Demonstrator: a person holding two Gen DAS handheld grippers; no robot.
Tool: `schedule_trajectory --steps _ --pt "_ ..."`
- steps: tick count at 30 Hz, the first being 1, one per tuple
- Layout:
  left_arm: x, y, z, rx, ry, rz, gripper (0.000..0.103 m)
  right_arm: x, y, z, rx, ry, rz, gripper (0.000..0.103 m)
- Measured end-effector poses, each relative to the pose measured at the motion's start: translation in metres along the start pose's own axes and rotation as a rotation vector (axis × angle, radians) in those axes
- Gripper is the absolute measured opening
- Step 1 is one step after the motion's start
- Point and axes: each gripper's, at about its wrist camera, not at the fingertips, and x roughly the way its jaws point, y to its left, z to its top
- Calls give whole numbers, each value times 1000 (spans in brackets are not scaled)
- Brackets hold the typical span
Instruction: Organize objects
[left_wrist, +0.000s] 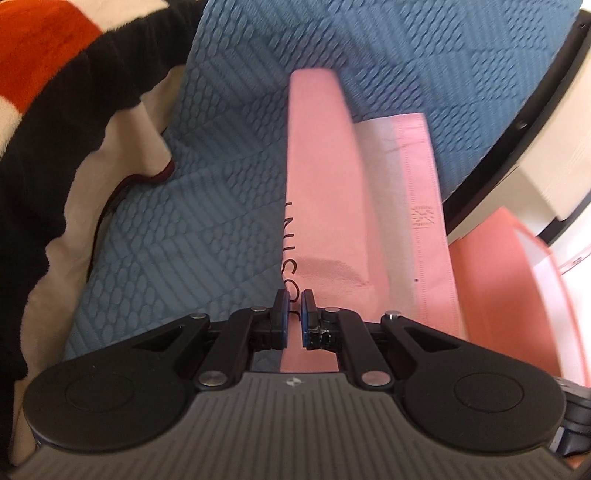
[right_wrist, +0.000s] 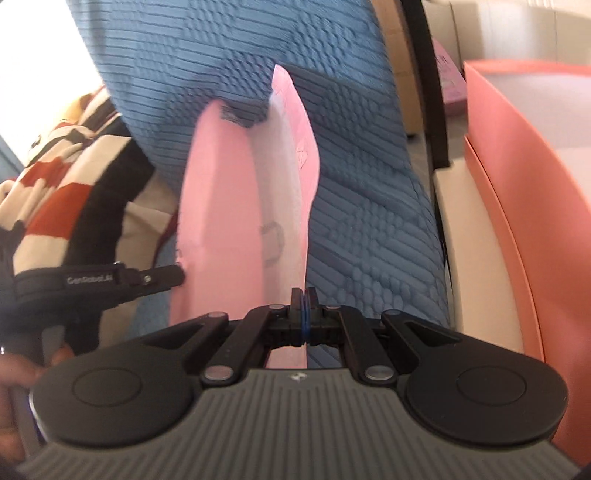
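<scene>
A pink fabric bag (left_wrist: 325, 192) with dark lettering is held up over the blue quilted bedcover (left_wrist: 207, 206). My left gripper (left_wrist: 294, 308) is shut on the bag's near edge, on one side of its mouth. My right gripper (right_wrist: 305, 302) is shut on the other side of the same pink bag (right_wrist: 218, 206). The bag's mouth gapes between the two sides and shows its pale lining (right_wrist: 275, 206). The left gripper (right_wrist: 162, 277) also shows in the right wrist view, at the bag's left edge.
A striped orange, black and cream blanket (left_wrist: 55, 110) lies to the left on the bed. A salmon-pink open box (right_wrist: 517, 206) stands to the right beside the bed; it also shows in the left wrist view (left_wrist: 498, 280). A black bed frame edge (right_wrist: 428, 92) runs between them.
</scene>
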Motion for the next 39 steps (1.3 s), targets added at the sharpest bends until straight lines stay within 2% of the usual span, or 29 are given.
schedule_trajectory --steps 4,8,13,17,19,21,26,29,32,35,39 --pt "11 0 -3 24 48 83 9 12 -6 -3 38 46 -6 3" --pt "15 2 -6 20 80 103 9 18 -5 -7 52 90 -4 3" --pt "8 3 -7 -1 68 98 9 6 -2 -6 70 77 17 3" --pt "-2 -1 -7 -5 27 56 10 -3 -2 -6 81 64 18 3" --pt "-7 -2 -7 -11 12 34 15 -6 -1 -9 82 56 20 3" --pt "-12 -4 -8 -16 -3 11 27 -2 1 -12 75 62 17 3" --pt "-30 -15 -14 24 -65 -33 44 3 3 -18 64 61 28 3" --pt "-39 -18 -18 31 -90 -54 45 1 -2 -20 85 62 62 3" --pt "-51 -21 -23 30 -118 -63 50 -1 -4 -20 85 58 73 3" --pt "-63 -22 -28 24 -140 -83 51 -5 -5 -20 76 38 98 3" --pt "-80 -32 -38 44 -153 -78 53 -7 -9 -19 86 45 122 3"
